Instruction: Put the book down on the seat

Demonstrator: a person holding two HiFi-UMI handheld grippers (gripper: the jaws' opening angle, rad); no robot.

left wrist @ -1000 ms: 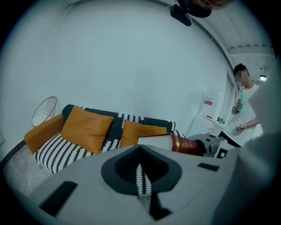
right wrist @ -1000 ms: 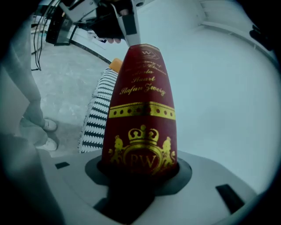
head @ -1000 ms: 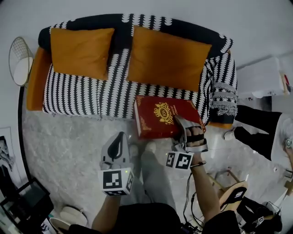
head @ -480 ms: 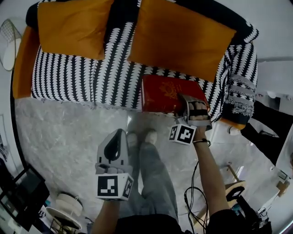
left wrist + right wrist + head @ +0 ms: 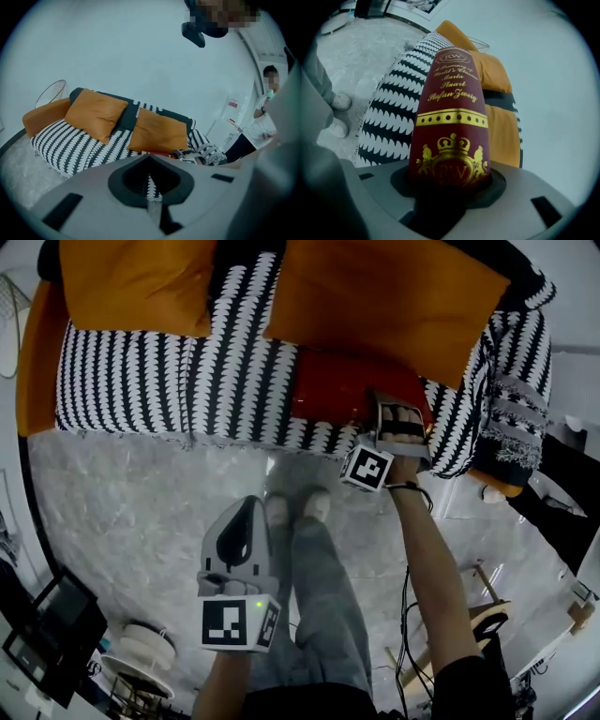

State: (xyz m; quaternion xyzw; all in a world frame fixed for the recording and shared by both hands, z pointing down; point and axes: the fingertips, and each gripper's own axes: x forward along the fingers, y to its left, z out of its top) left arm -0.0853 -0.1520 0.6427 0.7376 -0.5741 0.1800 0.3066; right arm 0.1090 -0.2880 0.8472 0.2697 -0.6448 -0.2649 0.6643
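Observation:
A red book (image 5: 342, 390) with gold print lies flat over the right half of the black-and-white sofa seat (image 5: 159, 381), just before an orange cushion (image 5: 375, 296). My right gripper (image 5: 398, 418) is shut on the book's near edge. In the right gripper view the book (image 5: 452, 117) juts out from between the jaws (image 5: 450, 185) over the seat (image 5: 389, 117). I cannot tell whether it rests on the cover. My left gripper (image 5: 244, 512) hangs over the floor, shut and holding nothing. Its own view shows the sofa (image 5: 70, 145) beyond the closed jaws (image 5: 149, 180).
A second orange cushion (image 5: 131, 277) leans on the sofa's left back. The person's legs and white shoes (image 5: 295, 507) stand on grey marbled floor before the sofa. A wooden stool (image 5: 487, 615) and cables are at right, a spool (image 5: 141, 652) lower left. Another person (image 5: 260, 122) stands far right.
The right gripper has carried the book forward from beyond the sofa's front edge to over the seat. The sofa has come closer in view. The left gripper stays shut over the floor.

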